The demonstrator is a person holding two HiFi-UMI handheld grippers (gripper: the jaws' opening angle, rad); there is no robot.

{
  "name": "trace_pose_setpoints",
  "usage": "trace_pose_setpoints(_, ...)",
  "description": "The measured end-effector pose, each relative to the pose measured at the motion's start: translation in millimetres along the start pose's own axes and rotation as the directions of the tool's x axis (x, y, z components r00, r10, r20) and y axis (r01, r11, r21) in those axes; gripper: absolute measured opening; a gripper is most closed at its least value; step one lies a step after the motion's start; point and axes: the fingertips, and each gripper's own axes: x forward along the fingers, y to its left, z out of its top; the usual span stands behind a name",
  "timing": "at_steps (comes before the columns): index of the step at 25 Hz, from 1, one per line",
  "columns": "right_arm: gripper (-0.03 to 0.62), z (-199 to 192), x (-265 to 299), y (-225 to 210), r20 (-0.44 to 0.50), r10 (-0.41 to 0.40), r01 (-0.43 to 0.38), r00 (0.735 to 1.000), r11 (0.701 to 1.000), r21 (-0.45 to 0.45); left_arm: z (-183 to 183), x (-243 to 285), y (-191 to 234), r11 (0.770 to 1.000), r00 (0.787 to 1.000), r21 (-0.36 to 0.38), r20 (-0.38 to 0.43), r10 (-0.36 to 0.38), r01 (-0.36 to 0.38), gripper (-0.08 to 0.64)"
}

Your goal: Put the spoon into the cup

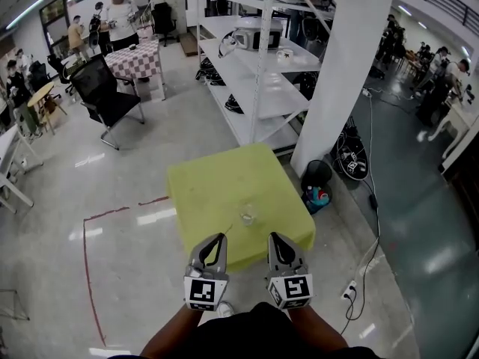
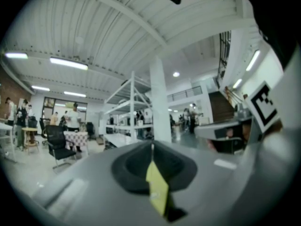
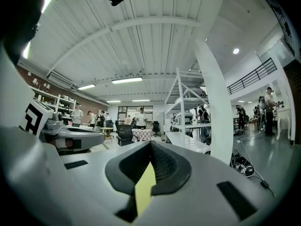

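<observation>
By the yellow-green table, left gripper and right gripper both clenched shut, empty

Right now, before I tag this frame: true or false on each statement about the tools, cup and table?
1. Both tools are shut with nothing between their jaws. True: the left tool and the right tool each show their jaws together and empty.
2. The left tool grips the cup. False: the cup stands free on the table, ahead of both tools.
3. The table top is yellow-green. True: the table is that colour.
4. A black office chair stands just right of the table. False: the chair is off to the far left; a white pillar stands to the table's right.
5. White shelving stands beyond the table. True: the shelving is behind it.
</observation>
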Motion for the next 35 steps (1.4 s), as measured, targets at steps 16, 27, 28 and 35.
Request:
trace_pose_setpoints(16,-0.005,-13.9,70.8,-43.3,-0.030,-0.002,0.003,1.000,1.000,0.010,-3.4,74.7,14.6,0.999,1.000,-0.034,0.010,-0.015,0.015,0.009)
trace_pose_setpoints(27,-0.005,-36.1,125.7,-89.0,-0.078,0.018,-0.018,0.997,1.000,0.008,-33.1,145.4,14.0,0.997,0.998,-0.078,-0.055,-0.008,0.004,0.011)
trace_pose_setpoints(28,-0.005,-39.0,128.4,-93.1,-0.082,0.014,-0.014,0.997,1.000,0.009,-37.4,149.7,13.2,0.997,0.998,-0.083,-0.064,-0.007,0.002,0.009)
trace_pose_setpoints(35,-0.005,-72.0,147.7,-106.2,-0.147,0.037,-0.032,0.989,0.999,0.034,-70.2,172.7,10.3,0.995,0.992,-0.096,-0.128,-0.006,-0.007,0.011)
